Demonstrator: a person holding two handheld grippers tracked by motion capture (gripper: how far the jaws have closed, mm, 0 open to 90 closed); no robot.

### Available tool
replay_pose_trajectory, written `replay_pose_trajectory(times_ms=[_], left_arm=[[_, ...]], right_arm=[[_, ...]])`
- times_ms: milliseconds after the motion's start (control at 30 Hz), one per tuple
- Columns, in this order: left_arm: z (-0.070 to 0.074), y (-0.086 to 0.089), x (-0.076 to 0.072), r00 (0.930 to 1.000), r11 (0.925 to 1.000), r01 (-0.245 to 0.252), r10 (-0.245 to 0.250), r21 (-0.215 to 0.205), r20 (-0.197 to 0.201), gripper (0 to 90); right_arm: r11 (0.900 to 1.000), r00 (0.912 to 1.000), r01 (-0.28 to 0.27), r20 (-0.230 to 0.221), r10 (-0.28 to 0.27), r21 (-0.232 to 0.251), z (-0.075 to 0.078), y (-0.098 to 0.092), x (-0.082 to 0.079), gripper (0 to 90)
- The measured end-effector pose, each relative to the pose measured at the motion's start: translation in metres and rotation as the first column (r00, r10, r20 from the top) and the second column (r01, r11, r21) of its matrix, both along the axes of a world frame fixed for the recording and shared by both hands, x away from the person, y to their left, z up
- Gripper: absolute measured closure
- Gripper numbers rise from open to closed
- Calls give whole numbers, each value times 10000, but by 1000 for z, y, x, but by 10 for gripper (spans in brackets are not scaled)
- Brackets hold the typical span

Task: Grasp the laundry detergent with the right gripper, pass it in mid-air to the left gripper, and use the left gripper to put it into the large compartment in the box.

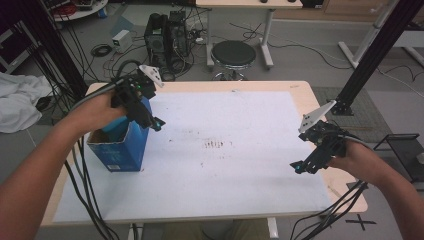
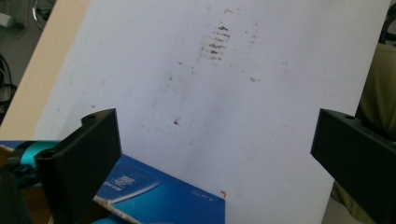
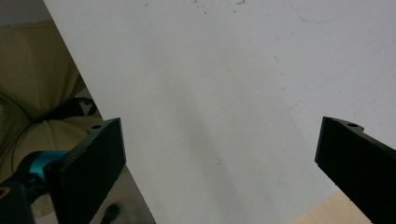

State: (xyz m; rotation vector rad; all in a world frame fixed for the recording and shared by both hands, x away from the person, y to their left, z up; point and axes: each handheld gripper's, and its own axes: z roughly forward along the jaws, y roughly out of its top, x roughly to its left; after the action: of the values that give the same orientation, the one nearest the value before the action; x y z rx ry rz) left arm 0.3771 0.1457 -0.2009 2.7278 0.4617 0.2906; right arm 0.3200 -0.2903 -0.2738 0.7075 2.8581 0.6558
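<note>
**Box let go at the table's left side**

The right gripper [image 1: 300,167] rests near the table's right edge, jaws wide apart and empty. Farther off, the left gripper [image 1: 150,120] hovers just above the open blue box [image 1: 120,147], jaws spread wide, gripping nothing. The box stands on the white sheet [image 1: 225,165]. Judged: a release step; next, lift clear without nudging the box.

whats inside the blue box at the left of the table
The blue box stands open-topped; only a brownish inner wall shows. The left gripper and hand cover most of the opening, so its contents cannot be seen.
</note>
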Motion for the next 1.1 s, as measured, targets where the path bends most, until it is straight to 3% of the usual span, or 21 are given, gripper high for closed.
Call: replay_pose_trajectory(times_ms=[33,100,133,333,367,433,700,733,767,933,1000,1100], left_arm=[[-3,-5,-1,9999,9997,-107,107,-219,3,16],[-4,-12,2,9996,9996,291,-290,29,-58,16],[-7,-17,1,9998,9997,184,-185,-160,-64,16],[-12,-29,5,9979,9979,626,-629,-176,-170,16],[-13,-32,4,9981,9978,572,-579,-345,-197,16],[-15,-35,5,9957,9953,862,-875,-440,-291,16],[-24,-50,6,9914,9923,1238,-1239,-49,-414,16],[-26,-52,5,9929,9941,1060,-1071,-242,-524,17],[-24,-52,6,9909,9919,1270,-1268,27,-463,16],[-25,-52,6,9932,9943,1050,-1057,-162,-492,16],[-24,-50,7,9926,9938,1111,-1106,77,-498,17],[-24,-50,7,9932,9943,1063,-1060,33,-483,17]], right_arm=[[10000,10000,25,8,-25,36,0,0,0,8],[10000,10000,77,30,-78,57,1,0,0,8],[9999,10000,90,30,-90,65,2,0,0,8],[9998,9998,174,14,-174,47,1,-1,0,8],[9999,9999,141,-21,-141,87,1,-1,1,8],[9999,9999,150,-32,-150,77,1,0,1,8],[10000,10000,20,48,-20,77,4,4,3,8],[10000,10000,32,55,-32,87,5,5,3,8],[10000,10000,1,99,-1,74,5,5,4,8],[10000,10000,-51,76,50,28,6,6,5,8],[10000,10000,-34,61,34,18,7,6,6,8],[10000,10000,-19,66,19,23,8,7,6,8]])
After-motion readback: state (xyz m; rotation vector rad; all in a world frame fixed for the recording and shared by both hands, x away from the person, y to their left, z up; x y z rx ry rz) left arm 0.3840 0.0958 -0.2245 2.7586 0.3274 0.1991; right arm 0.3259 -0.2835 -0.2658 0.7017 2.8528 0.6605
